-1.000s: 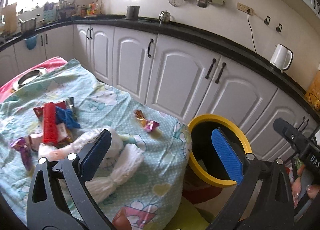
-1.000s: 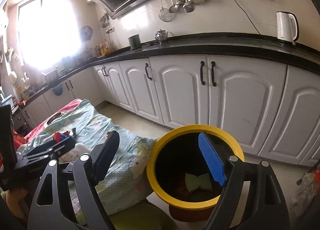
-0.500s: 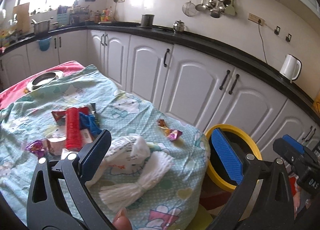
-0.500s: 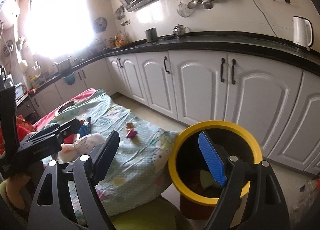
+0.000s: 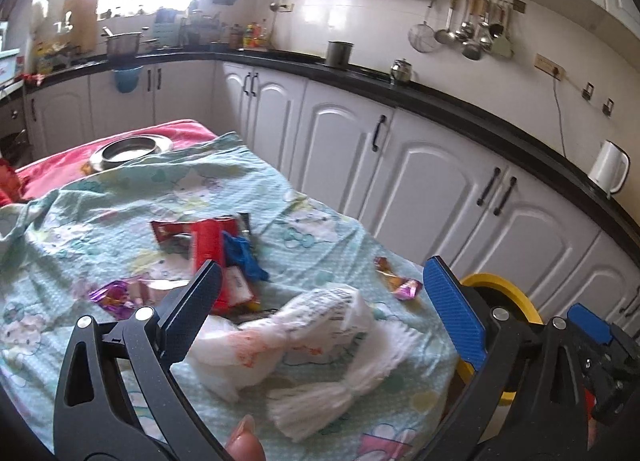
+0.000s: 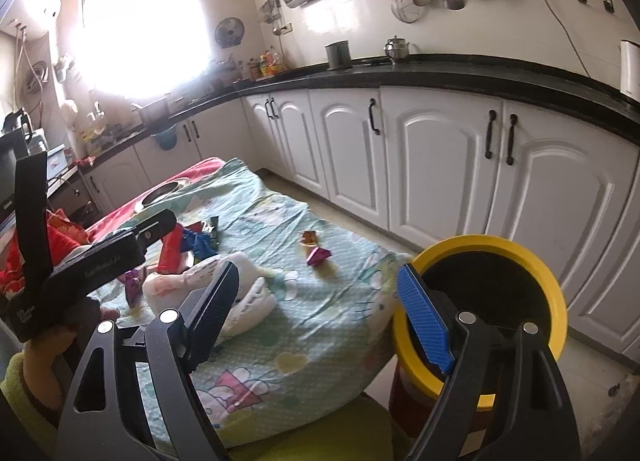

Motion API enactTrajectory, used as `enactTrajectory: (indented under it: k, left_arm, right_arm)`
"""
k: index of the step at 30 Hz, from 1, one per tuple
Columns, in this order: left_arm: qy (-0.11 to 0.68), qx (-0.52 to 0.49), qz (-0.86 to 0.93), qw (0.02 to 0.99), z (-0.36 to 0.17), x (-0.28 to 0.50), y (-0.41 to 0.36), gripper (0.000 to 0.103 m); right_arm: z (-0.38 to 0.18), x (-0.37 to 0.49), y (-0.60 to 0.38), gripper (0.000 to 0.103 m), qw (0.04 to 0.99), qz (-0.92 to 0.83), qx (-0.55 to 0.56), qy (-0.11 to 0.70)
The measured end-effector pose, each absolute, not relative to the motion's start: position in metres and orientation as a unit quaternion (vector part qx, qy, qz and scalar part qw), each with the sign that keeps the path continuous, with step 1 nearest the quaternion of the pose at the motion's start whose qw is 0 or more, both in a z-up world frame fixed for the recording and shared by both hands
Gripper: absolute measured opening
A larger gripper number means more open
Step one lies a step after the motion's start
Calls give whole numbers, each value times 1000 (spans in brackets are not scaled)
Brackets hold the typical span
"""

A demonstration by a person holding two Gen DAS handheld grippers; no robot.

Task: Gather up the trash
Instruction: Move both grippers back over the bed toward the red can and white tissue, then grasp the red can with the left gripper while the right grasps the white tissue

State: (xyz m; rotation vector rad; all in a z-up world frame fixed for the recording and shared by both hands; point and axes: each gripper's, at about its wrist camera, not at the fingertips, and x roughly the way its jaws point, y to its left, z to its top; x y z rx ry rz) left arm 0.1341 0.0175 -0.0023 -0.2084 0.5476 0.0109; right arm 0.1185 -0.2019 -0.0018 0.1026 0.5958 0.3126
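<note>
Trash lies on a table with a teal cartoon cloth (image 5: pixel 120 221): a white crumpled bag (image 5: pixel 304 341), a red wrapper (image 5: pixel 208 245), a blue wrapper (image 5: pixel 240 257), a purple wrapper (image 5: pixel 116 297) and small candy wrappers (image 5: pixel 400 285). A yellow-rimmed bin (image 6: pixel 496 301) stands at the table's right end. My left gripper (image 5: pixel 324 313) is open and empty above the white bag. My right gripper (image 6: pixel 320 321) is open and empty between the table edge and the bin. The candy wrappers (image 6: pixel 316 253) and white bag (image 6: pixel 244 289) also show in the right wrist view.
White cabinets (image 5: pixel 420 181) under a black counter (image 5: pixel 480 113) run behind the table. A steel plate (image 5: pixel 128 149) sits on a red cloth at the table's far end. A white kettle (image 5: pixel 608 169) stands on the counter.
Both grippers have swung left, away from the bin and toward the table. The trash pile now sits in front of the left gripper. Both stay open.
</note>
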Motion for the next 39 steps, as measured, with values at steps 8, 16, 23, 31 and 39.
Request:
enactTrajectory:
  k: [8,16,23,31,39]
  left_arm:
    - [274,-137,43,951,-10,137,61,92]
    - [287,-163,72,941,-25,143,95,92]
    - [305,-185,77,931,-38,159,113,92]
    - [341,-198,56,917,-53,188,119,84]
    - [373,-203,40,904,-67,211,118,72]
  right_arm:
    - [-13,130,-173,79,932,179,42,312]
    - [-32,154,-144,75,913,202,35,354]
    - [-54,173,-124,65,893,217,28,393]
    - [-75,188,-108,52,872,235,28,428]
    - [-90,198,-113,33,855,245,45,456]
